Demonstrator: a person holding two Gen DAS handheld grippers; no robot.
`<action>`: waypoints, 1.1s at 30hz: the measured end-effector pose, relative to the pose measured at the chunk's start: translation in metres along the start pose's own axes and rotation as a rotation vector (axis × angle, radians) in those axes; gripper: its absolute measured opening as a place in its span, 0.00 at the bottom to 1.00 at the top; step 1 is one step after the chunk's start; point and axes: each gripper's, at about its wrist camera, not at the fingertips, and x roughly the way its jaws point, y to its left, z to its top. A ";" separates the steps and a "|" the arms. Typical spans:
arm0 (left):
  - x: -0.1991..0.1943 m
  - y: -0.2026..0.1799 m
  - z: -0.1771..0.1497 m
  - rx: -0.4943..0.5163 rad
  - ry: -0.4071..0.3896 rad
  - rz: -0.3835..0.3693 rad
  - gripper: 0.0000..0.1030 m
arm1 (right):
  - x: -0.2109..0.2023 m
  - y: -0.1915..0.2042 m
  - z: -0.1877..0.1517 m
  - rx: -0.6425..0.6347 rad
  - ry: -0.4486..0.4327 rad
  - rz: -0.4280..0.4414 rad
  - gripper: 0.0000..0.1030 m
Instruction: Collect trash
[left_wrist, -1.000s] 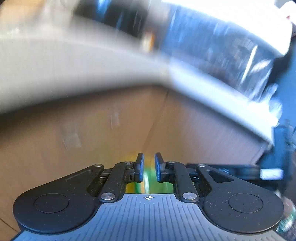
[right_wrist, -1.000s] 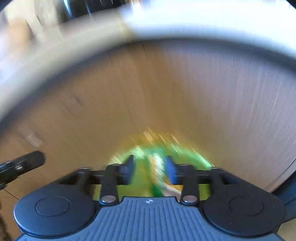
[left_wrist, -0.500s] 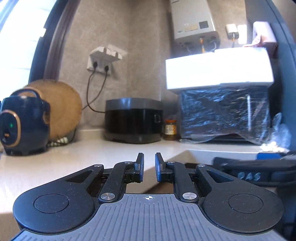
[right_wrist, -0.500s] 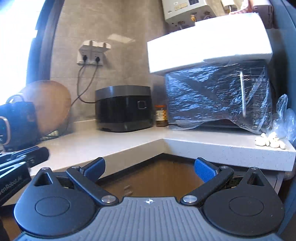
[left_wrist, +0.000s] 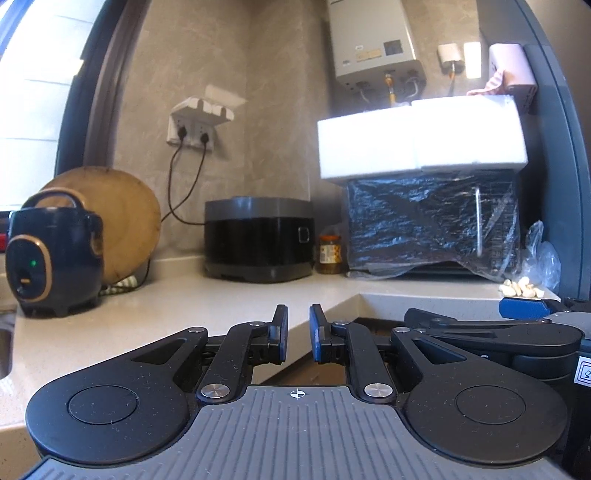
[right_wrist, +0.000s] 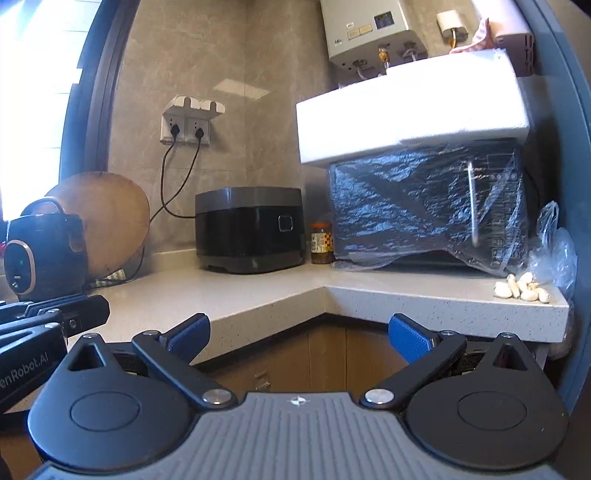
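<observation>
Trash escapes us: left gripper (left_wrist: 298, 338) nearly clenched, empty; right gripper (right_wrist: 299, 334) released; countertop (right_wrist: 236, 295) corner unsearched.

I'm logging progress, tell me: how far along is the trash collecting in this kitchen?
Done: cannot tell; no bin or collected trash shows. In hand: nothing; the left gripper is almost shut, empty, the right gripper wide open, empty. Left: the counter shows no obvious trash, perhaps the plastic bag by the garlic cloves.

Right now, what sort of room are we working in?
Most likely a home kitchen: a pale speckled stone countertop holds a black boxy rice cooker, with a white wall-mounted water heater above.
</observation>
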 end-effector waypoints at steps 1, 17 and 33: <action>0.002 0.001 -0.001 -0.004 0.011 0.000 0.15 | 0.001 0.001 -0.001 0.002 0.006 -0.001 1.00; 0.010 -0.001 -0.004 -0.006 0.079 -0.016 0.15 | 0.005 0.000 -0.005 0.004 0.031 -0.008 1.00; 0.012 0.000 -0.006 -0.016 0.101 -0.017 0.15 | 0.010 -0.001 -0.006 -0.010 0.051 -0.002 1.00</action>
